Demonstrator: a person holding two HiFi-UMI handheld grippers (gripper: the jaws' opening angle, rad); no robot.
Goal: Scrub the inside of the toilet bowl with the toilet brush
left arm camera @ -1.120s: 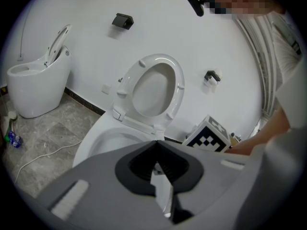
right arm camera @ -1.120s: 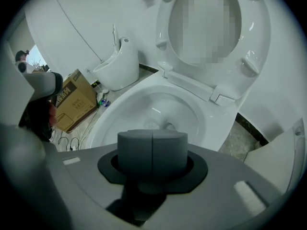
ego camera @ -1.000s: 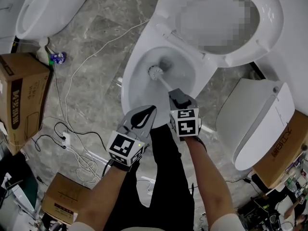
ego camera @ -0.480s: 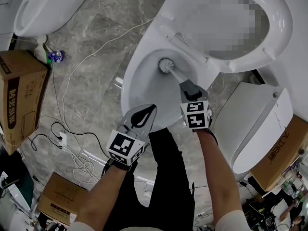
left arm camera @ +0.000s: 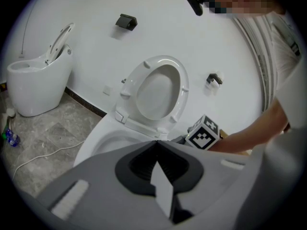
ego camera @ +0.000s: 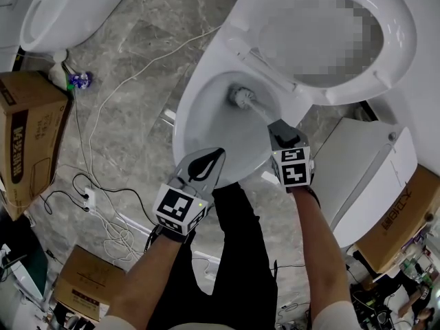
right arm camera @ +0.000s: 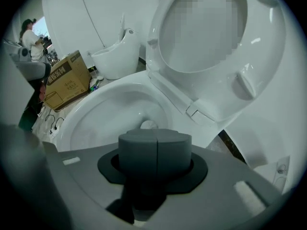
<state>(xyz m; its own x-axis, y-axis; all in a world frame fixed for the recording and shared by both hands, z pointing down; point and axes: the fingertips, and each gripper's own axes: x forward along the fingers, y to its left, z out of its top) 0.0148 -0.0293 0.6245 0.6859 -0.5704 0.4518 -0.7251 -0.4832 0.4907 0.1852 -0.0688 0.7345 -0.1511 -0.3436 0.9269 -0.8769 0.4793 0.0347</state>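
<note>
The white toilet bowl [ego camera: 199,126] stands open, its seat and lid [ego camera: 330,40] raised. A toilet brush has its bristle head [ego camera: 240,96] down at the back of the bowl, below the hinge. Its white handle [ego camera: 260,110] runs back to my right gripper [ego camera: 276,126], which is shut on it above the bowl's right rim. In the right gripper view the shut jaws [right arm camera: 157,139] hide the handle, and only the brush head [right arm camera: 148,124] shows past them. My left gripper [ego camera: 217,155] is shut and empty, hanging over the bowl's front rim; its own view [left arm camera: 156,145] faces the raised seat [left arm camera: 158,92].
A second toilet [ego camera: 62,9] stands at the far left, with a small bottle [ego camera: 79,81] by its base. Cardboard boxes [ego camera: 27,136] [ego camera: 86,284] and loose white cables [ego camera: 103,205] lie on the marble floor at left. Another white toilet unit [ego camera: 364,177] stands close on the right.
My right gripper moved right and away from me, carrying the brush head from the bowl's middle to its back. The left gripper stayed put.
</note>
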